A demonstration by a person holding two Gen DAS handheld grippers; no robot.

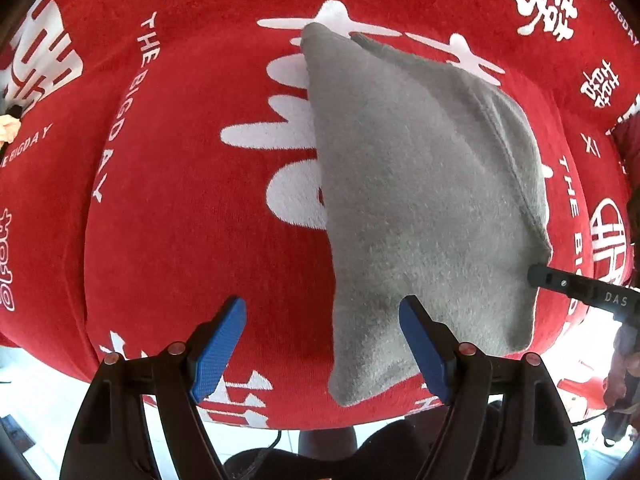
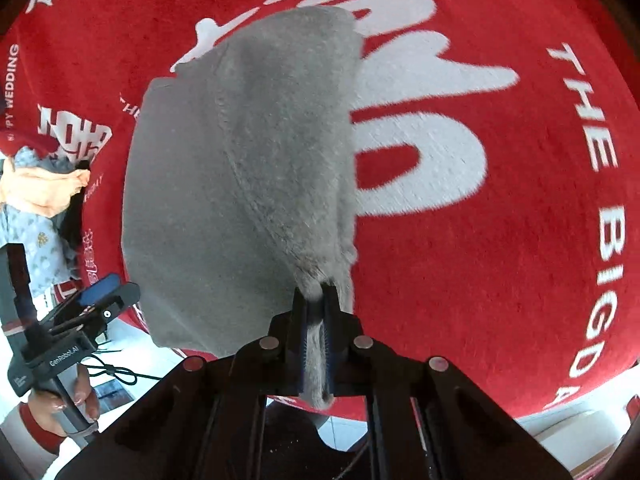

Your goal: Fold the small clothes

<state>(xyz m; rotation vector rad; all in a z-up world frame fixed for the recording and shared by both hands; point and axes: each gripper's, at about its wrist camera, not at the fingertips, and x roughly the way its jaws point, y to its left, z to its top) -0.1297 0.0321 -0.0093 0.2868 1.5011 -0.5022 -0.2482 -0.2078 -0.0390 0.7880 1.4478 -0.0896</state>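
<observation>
Grey cloth (image 1: 420,184) lies on red mat (image 1: 180,184), long axis near-to-far. Right gripper (image 2: 316,300) clamped on its near right corner; left gripper (image 1: 320,344) open, cloth's near left edge just right of it.

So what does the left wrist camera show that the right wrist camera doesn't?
Only the left wrist view shows the left tool from behind, jaws open and empty above the cloth, and the right tool's tip reaching the garment's right edge.

Only the right wrist view shows the right tool shut on a pinch of that edge, a pile of other clothes at the left, and the hand holding the left tool.

Both show the grey fleece garment on the red printed cloth.
</observation>
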